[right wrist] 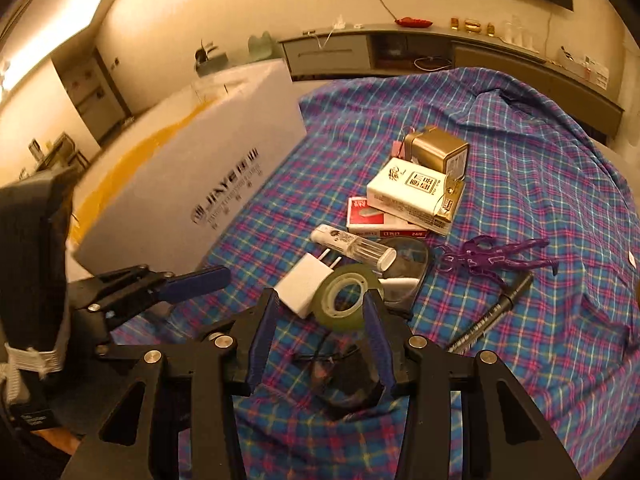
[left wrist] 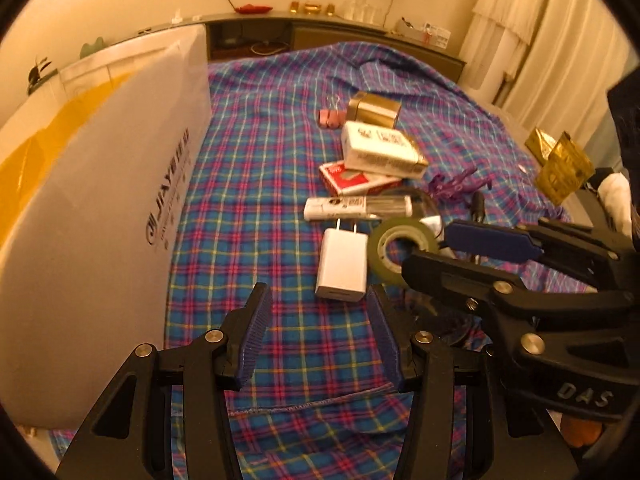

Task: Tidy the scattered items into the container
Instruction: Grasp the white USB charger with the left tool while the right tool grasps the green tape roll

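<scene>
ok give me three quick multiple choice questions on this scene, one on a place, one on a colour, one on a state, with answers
1. Where does the white box stand relative to the scattered items?
A. on the left tongs' side
B. beyond them by the wall
C. on the right tongs' side

2. What colour is the charger plug?
A. black
B. white
C. red

3. How are the right tongs?
A. shut on the marker pen
B. shut on nothing
C. open, fingers either side of the tape roll

Answers:
1 A, the box fills the left of both views.
2 B, its body is plain white with two metal prongs.
3 C, a blue pad shows on each side of the roll, though contact cannot be told.
</scene>
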A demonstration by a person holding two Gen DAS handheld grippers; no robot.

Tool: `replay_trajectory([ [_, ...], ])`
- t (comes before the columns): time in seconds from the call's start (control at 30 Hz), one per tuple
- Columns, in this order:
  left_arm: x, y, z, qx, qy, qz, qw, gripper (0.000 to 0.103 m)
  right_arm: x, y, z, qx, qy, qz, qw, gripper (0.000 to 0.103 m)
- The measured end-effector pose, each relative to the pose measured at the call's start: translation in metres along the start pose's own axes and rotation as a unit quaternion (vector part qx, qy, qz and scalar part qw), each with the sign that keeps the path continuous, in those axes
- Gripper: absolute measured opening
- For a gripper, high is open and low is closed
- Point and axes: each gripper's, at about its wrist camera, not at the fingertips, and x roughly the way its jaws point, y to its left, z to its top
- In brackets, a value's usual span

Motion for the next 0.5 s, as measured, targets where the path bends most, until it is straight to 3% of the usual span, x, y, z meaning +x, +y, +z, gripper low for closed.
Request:
replay_trajectory([
  [0.13, 0.008, 0.001, 0.001, 0.003, 0.004, -0.01, 0.9999, 0.053, 0.012, -0.014, -0.002, 0.012, 0.003, -0.003, 1.0, 0.044],
  [0.2, 0.011, -0.001, 0.003, 0.01, 0.004, -0.016, 0.9998, 0.053, 0.013, -0.02, 0.0, 0.006, 0.004, -0.01, 1.0, 0.032],
  [0.3, 0.019, -0.005, 0.007, 0.02, 0.006, -0.019, 0.9996, 0.053, 0.017, -0.024, 0.006, -0.002, 0.008, -0.015, 1.0, 0.03],
  [0.43, 0.037, -0.005, 0.012, 0.022, 0.025, -0.011, 0.9994, 0.053, 0.02, -0.014, 0.013, -0.051, 0.014, -0.026, 0.998, 0.03],
  [0.5, 0.038, -0.005, 0.012, 0.025, 0.014, 0.001, 0.9996, 0.049, 0.024, -0.007, 0.016, -0.084, 0.019, -0.029, 0.996, 0.03],
])
